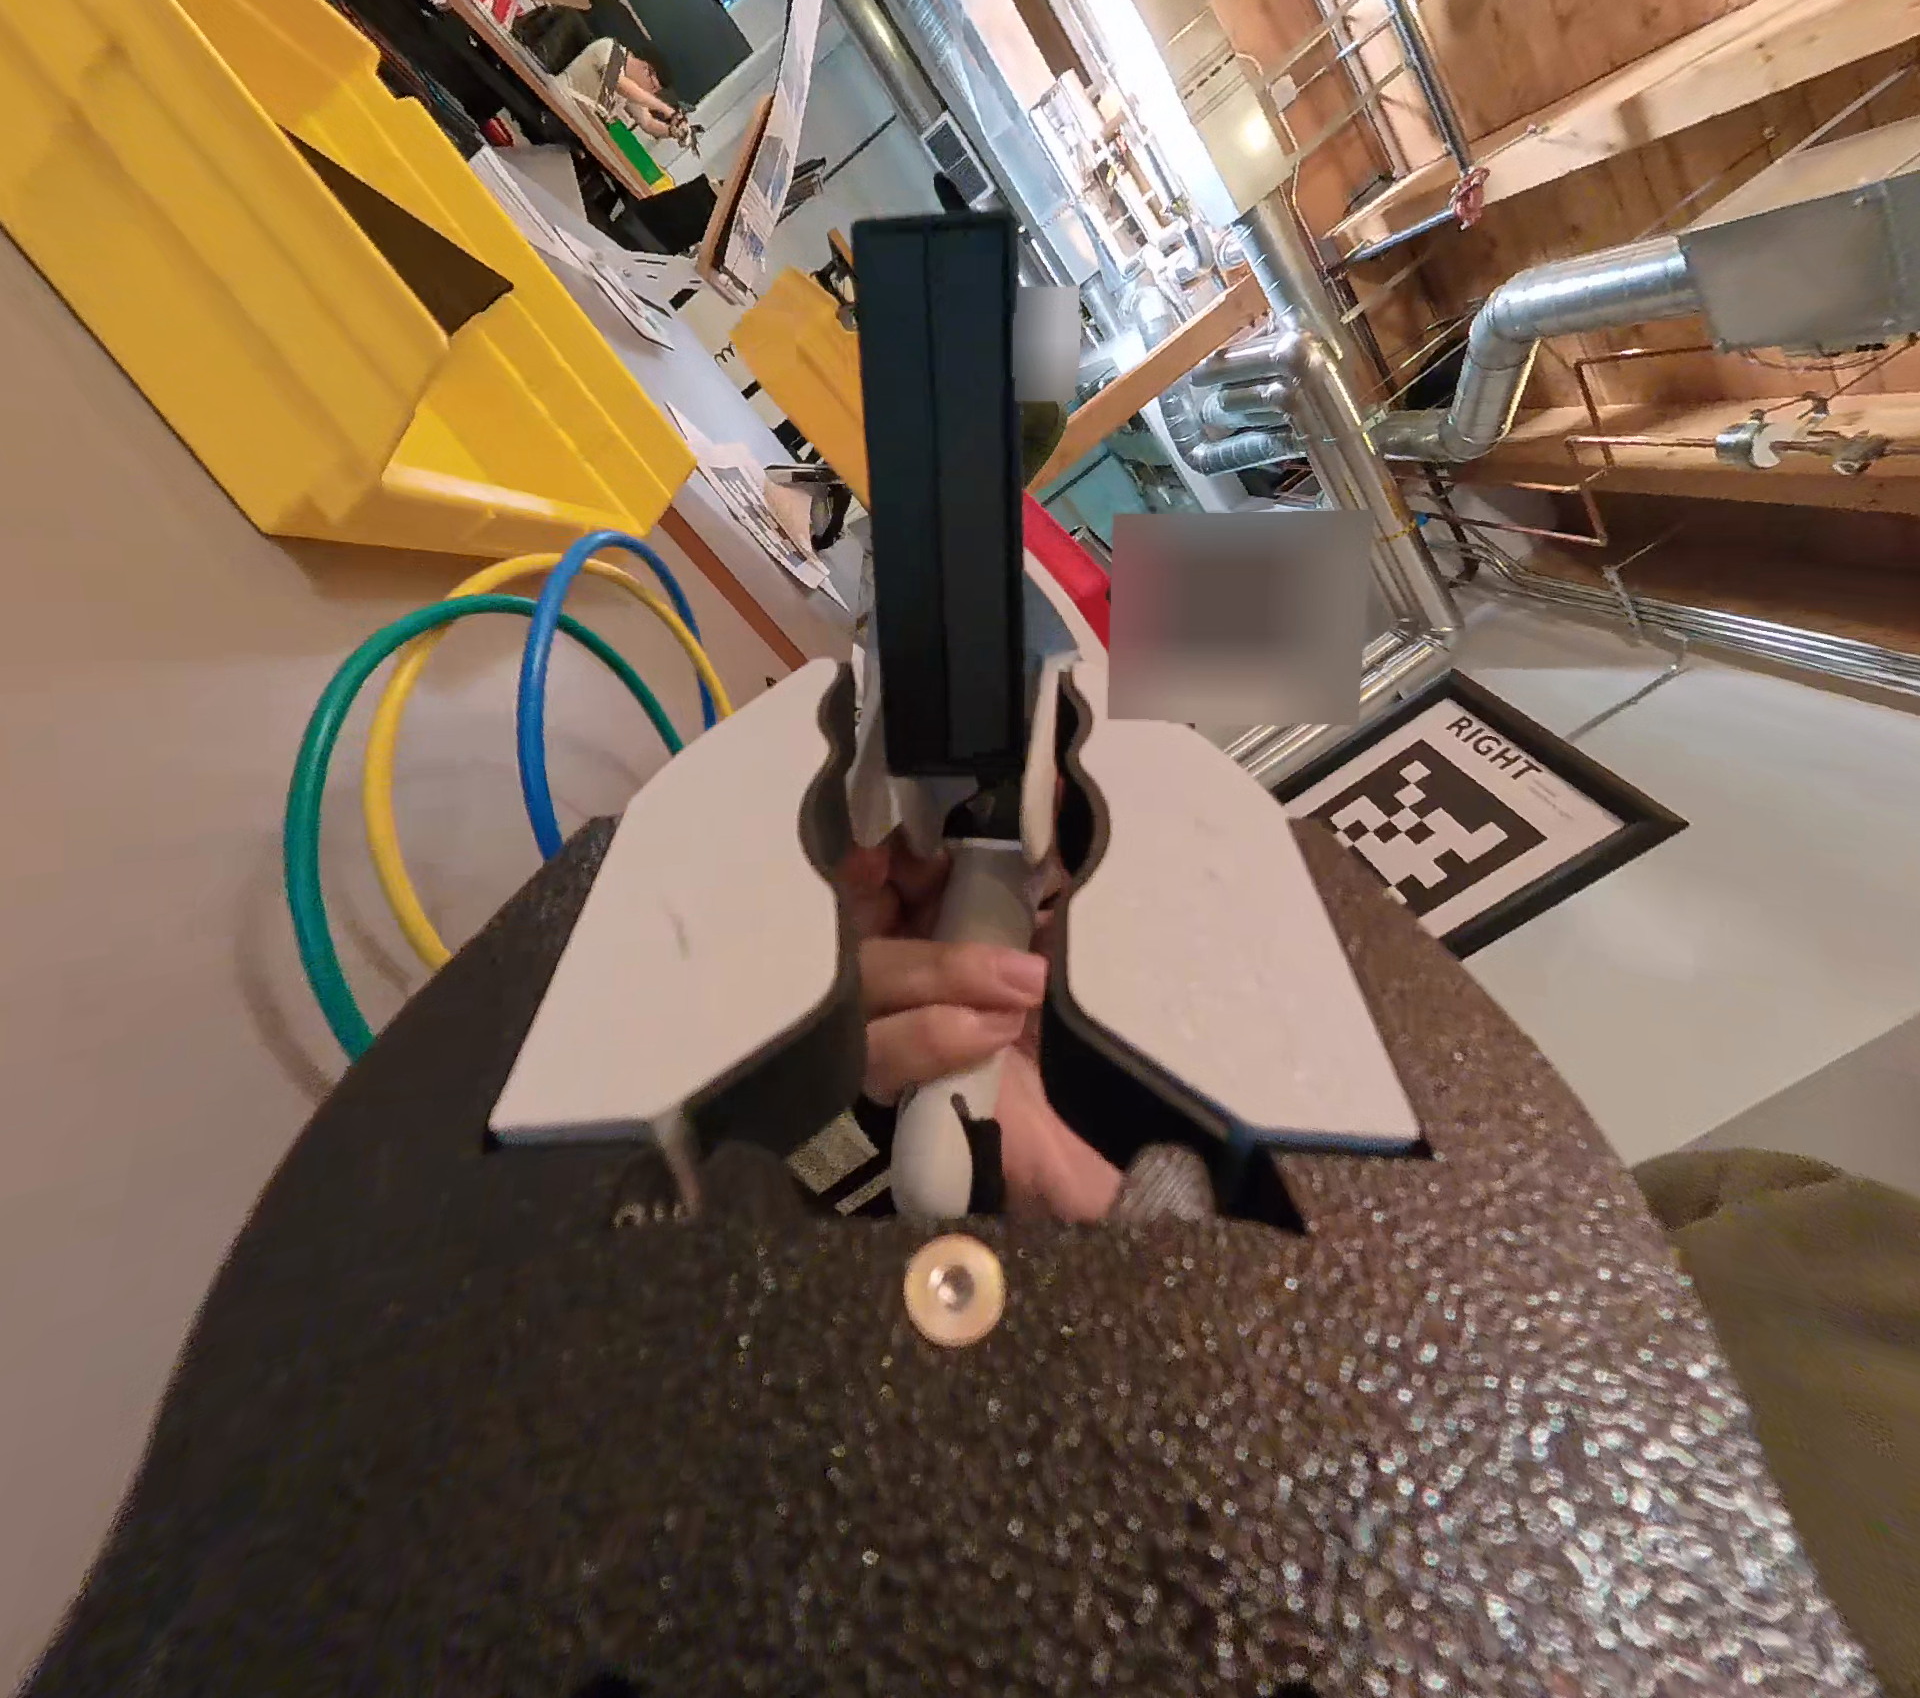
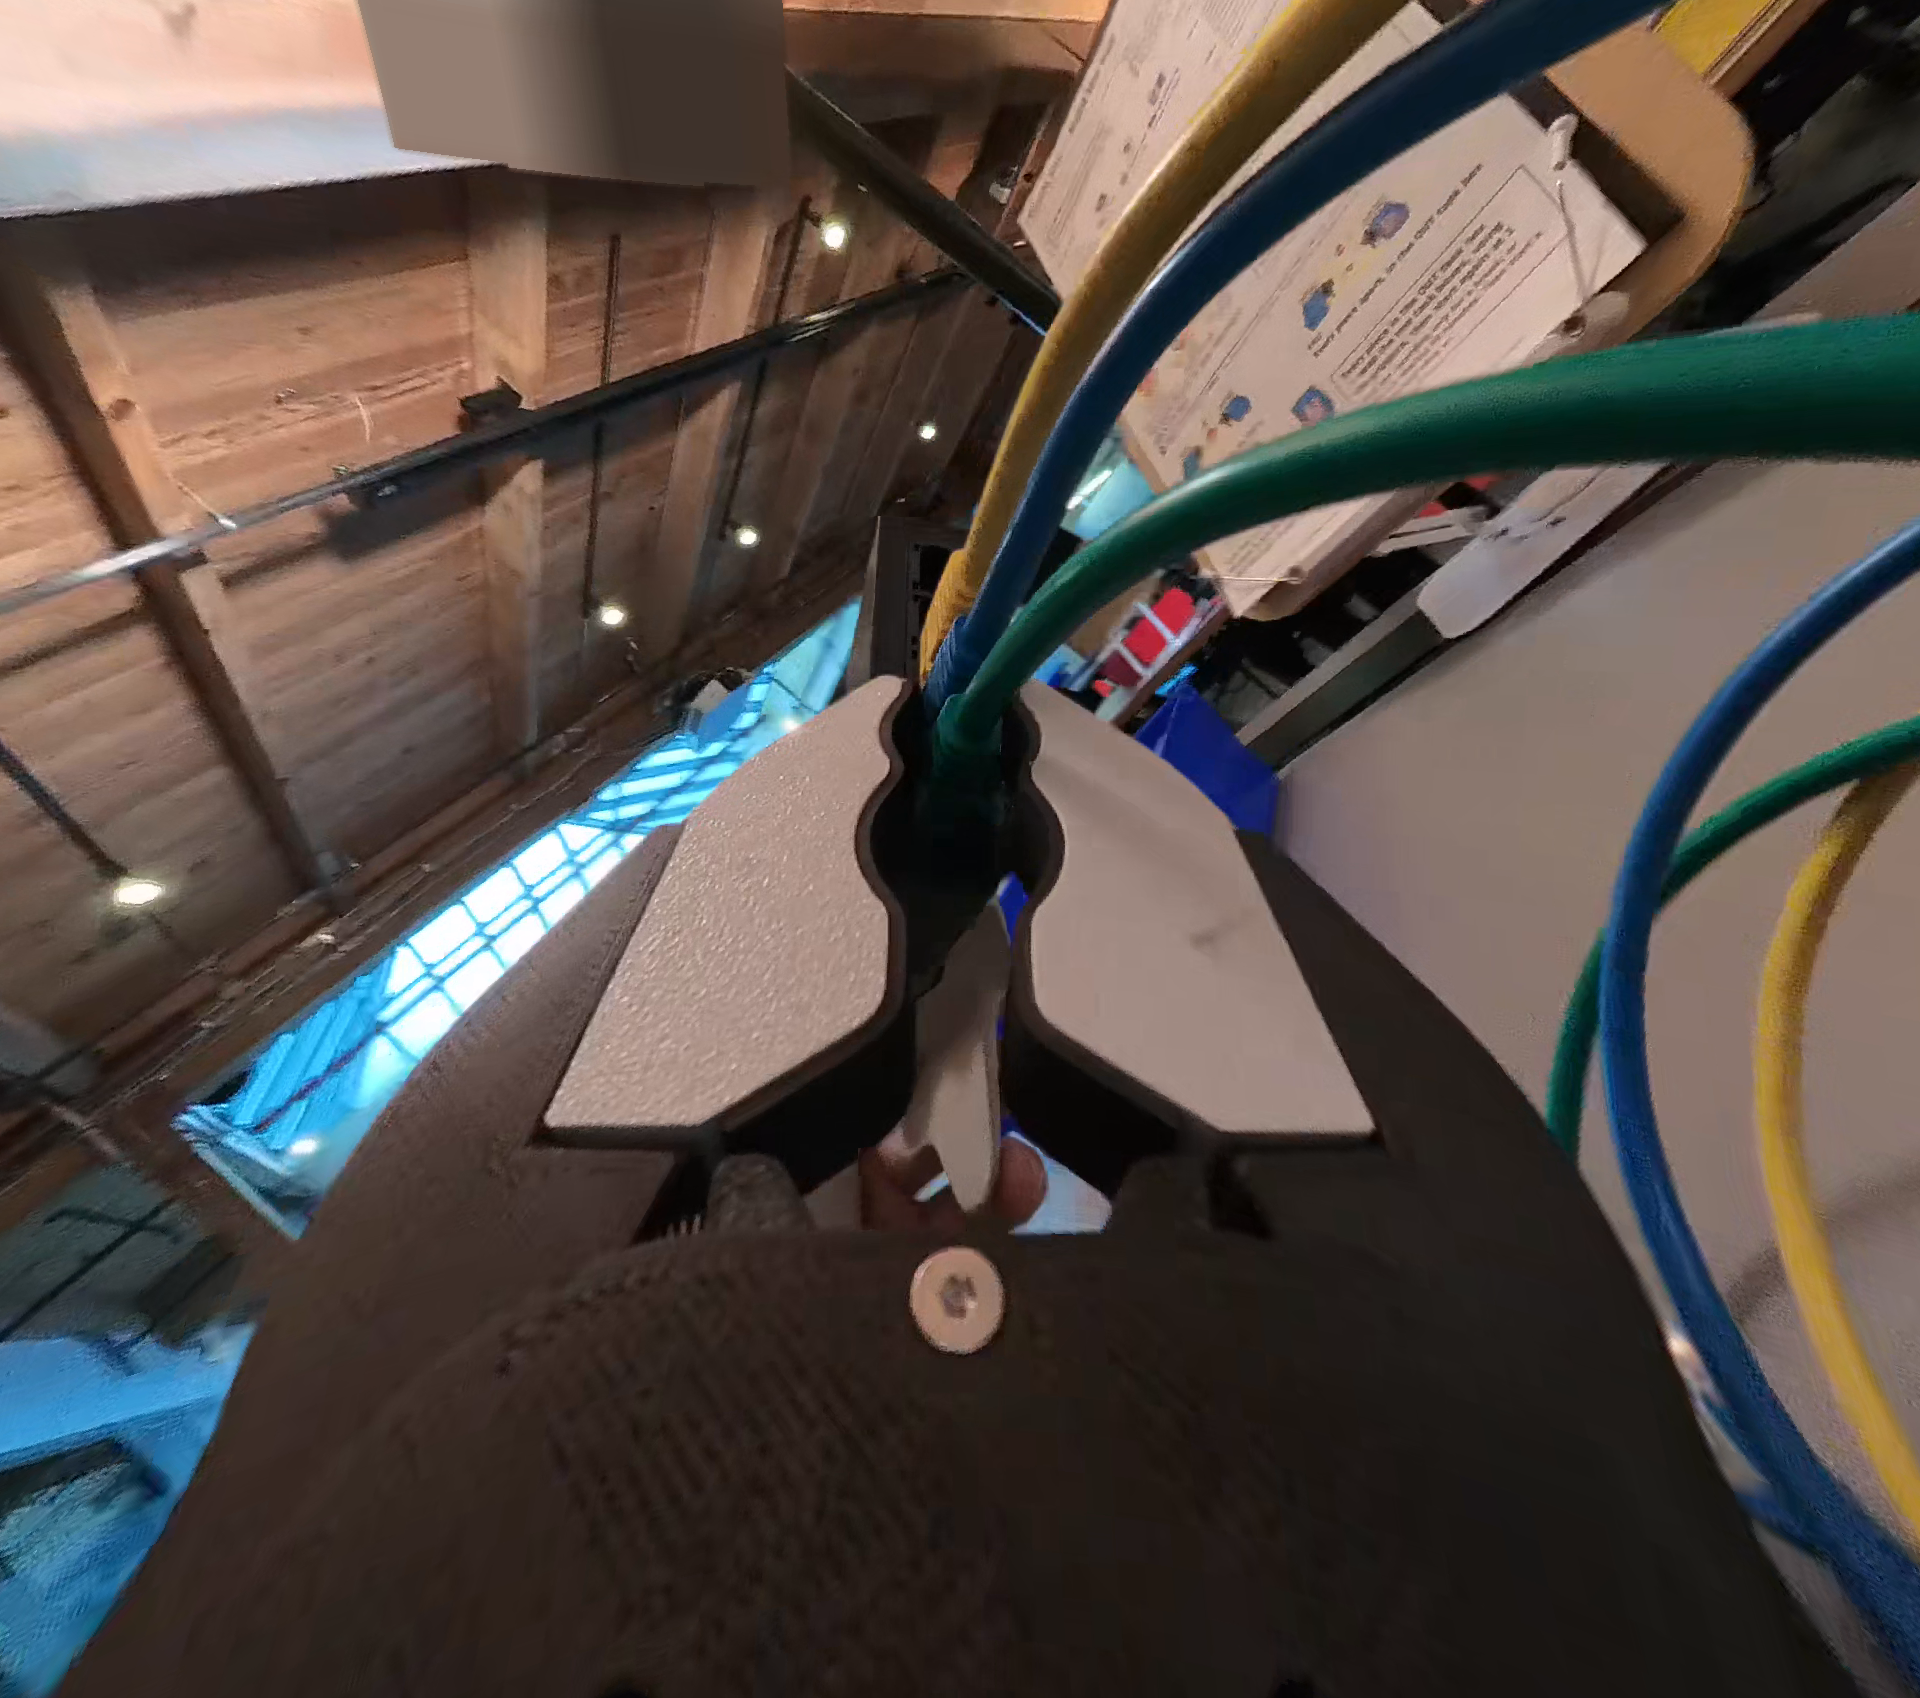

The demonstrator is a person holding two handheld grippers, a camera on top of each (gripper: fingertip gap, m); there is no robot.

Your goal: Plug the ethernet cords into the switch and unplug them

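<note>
A: Switch (image 1: 940, 495) location?
B: Dark box held on edge, lifted off the beige table (image 1: 135, 713), clamped between the fingers of the left gripper (image 1: 943, 755).
A: Right gripper (image 2: 961, 801) condition?
B: Fingers closed on the plug end of the green cord (image 2: 1351, 453), right at the switch's port face.
A: Other cords?
B: Blue cord (image 2: 1299, 162) and yellow cord (image 2: 1205, 142) enter adjacent ports. All three loop back over the table, near the yellow bins (image 1: 239, 246).
</note>
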